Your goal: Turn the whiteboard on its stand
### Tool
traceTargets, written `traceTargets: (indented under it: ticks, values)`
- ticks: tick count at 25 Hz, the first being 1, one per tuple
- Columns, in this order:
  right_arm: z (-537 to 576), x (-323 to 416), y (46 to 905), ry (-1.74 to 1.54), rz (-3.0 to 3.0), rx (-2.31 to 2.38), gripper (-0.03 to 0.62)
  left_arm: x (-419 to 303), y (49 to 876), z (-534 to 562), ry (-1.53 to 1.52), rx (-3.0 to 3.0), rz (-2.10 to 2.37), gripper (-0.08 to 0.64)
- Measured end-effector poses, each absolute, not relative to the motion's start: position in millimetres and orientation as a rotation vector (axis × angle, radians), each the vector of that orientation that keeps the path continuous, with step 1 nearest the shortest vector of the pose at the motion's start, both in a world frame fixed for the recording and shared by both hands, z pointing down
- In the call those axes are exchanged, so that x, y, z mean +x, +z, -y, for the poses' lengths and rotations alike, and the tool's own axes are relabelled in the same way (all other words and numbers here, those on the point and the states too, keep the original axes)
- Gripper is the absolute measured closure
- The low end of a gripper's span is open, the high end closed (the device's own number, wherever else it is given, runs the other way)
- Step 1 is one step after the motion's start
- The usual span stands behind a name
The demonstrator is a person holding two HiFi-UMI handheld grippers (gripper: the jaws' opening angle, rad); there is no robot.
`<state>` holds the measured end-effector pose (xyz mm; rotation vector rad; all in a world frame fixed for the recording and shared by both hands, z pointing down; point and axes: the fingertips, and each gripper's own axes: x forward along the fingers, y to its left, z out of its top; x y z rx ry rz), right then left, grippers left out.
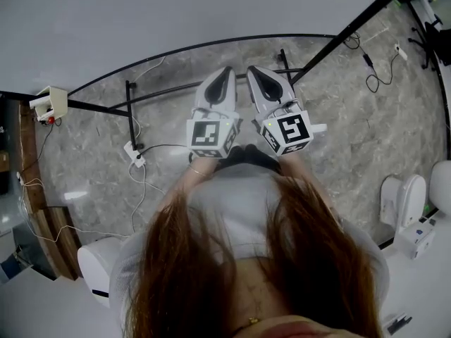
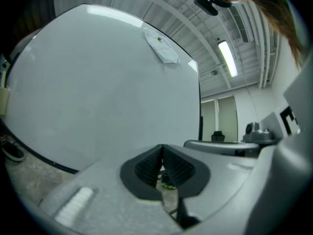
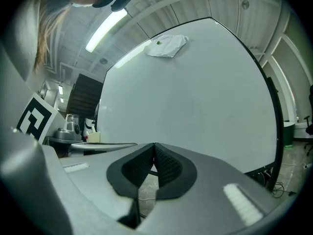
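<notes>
**Q:** Status of the turn?

**A:** Judged early, not visibly under way. The whiteboard (image 1: 176,13) stands in front of the person on its black stand (image 1: 169,94) and fills most of both gripper views. Its dark lower edge runs across above the stone floor (image 1: 91,160). A pale sheet (image 3: 167,46), pinned by a small green dot, sits near its top edge. No view shows the board swung clearly off its upright face-on position.

**Q:** Grippers?

**A:** The left gripper (image 1: 225,71) and right gripper (image 1: 255,70) sit side by side, level, both pointed at the board's lower middle. Each has its jaws pressed together tip to tip with nothing between them; only floor shows through the gap behind the pads. So neither is clamped on the frame.

**Q:** Contact with the board?

**A:** Cannot tell. The tips are near the face, but no view shows whether they touch it.

**Q:** What remains?

**A:** By my reading, essentially all of it. The closed tips look set up for a push on the panel rather than a grab. The board has yet to be rotated on its stand.
</notes>
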<state>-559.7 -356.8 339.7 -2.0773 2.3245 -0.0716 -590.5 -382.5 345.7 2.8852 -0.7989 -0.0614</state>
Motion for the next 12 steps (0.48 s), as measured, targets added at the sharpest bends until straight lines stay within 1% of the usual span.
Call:
traceTargets:
  ticks: [6, 9, 12]
  values:
    - [367.5, -560.5, 345.5, -0.083, -2.343, -2.057, 0.588, -592.2, 347.2, 397.2, -0.089, 2.859, 0.819, 0.561]
    - [363.3, -555.1, 355.9, -0.094, -2.348, -2.075, 0.588, -580.3, 356.6, 397.7, -0.083, 2.842, 0.782, 0.561]
    - [347.3, -534.1, 354.8, -0.084, -2.306, -2.112, 0.588, -557.1, 358.1, 385.3, -0.078, 2.849, 0.722, 0.56]
